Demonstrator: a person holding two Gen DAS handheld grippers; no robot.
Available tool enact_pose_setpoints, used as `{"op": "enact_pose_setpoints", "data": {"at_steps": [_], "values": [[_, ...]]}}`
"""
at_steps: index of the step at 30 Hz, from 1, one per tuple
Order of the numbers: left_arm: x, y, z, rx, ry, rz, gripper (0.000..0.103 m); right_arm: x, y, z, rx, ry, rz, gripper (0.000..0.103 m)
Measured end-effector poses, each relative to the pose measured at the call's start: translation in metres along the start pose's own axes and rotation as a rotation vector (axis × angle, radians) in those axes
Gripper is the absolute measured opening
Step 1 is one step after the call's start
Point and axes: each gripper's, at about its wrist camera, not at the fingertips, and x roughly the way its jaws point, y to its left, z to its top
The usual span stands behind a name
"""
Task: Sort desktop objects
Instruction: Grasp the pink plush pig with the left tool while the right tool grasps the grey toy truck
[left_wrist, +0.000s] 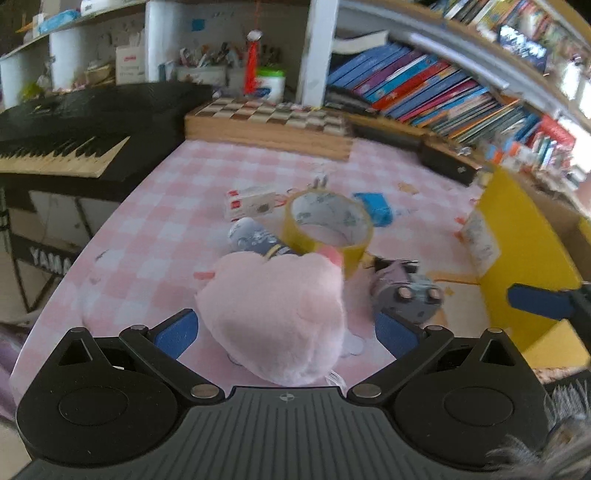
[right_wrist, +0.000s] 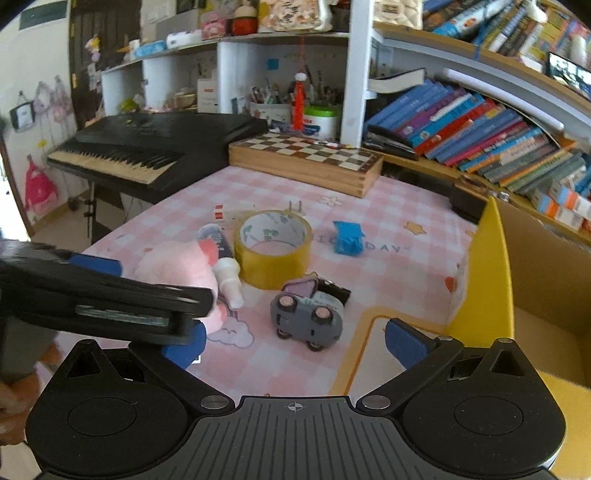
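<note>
A pink plush toy (left_wrist: 273, 314) lies on the pink checked tablecloth (left_wrist: 177, 206), between the blue pads of my left gripper (left_wrist: 286, 332), whose jaws stand wide open around it. Behind it lie a tube (left_wrist: 255, 238), a yellow tape roll (left_wrist: 327, 229), a blue packet (left_wrist: 375, 208), a red-and-white box (left_wrist: 249, 203) and a grey toy car (left_wrist: 406, 295). In the right wrist view my right gripper (right_wrist: 295, 341) is open and empty, just in front of the toy car (right_wrist: 306, 321). The plush (right_wrist: 177, 269), tape roll (right_wrist: 273, 247) and blue packet (right_wrist: 347, 236) show there too.
A yellow box (right_wrist: 491, 273) with an open cardboard interior stands at the right. A chessboard case (right_wrist: 306, 162) and a black keyboard (right_wrist: 147, 147) stand at the back, with bookshelves (right_wrist: 480, 125) behind. The left gripper's arm (right_wrist: 103, 299) crosses the right view's left side.
</note>
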Motion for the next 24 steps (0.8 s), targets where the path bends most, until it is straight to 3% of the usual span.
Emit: {"op": "enact_pose_setpoints", "data": {"at_steps": [6,10,13,20,24], "values": [[0.024,0.012,0.006,-0.052,0.073,0.022,0.099,0.017,0.0,0.005,-0.012,0.024,0.005,0.103],[0.03,0.015,0.007,-0.055,0.092,0.007,0.079,0.029,0.0,0.005,-0.019,0.05,0.008,0.102],[0.026,0.021,0.007,-0.054,0.076,0.033,0.072,0.04,-0.003,0.007,0.012,0.069,-0.012,0.099],[0.01,0.061,0.002,-0.151,0.08,0.108,0.071,0.073,-0.022,0.006,0.16,0.167,-0.049,0.082],[0.004,0.068,-0.002,-0.159,0.087,0.121,0.071,0.081,-0.022,0.004,0.171,0.172,-0.034,0.074]]}}
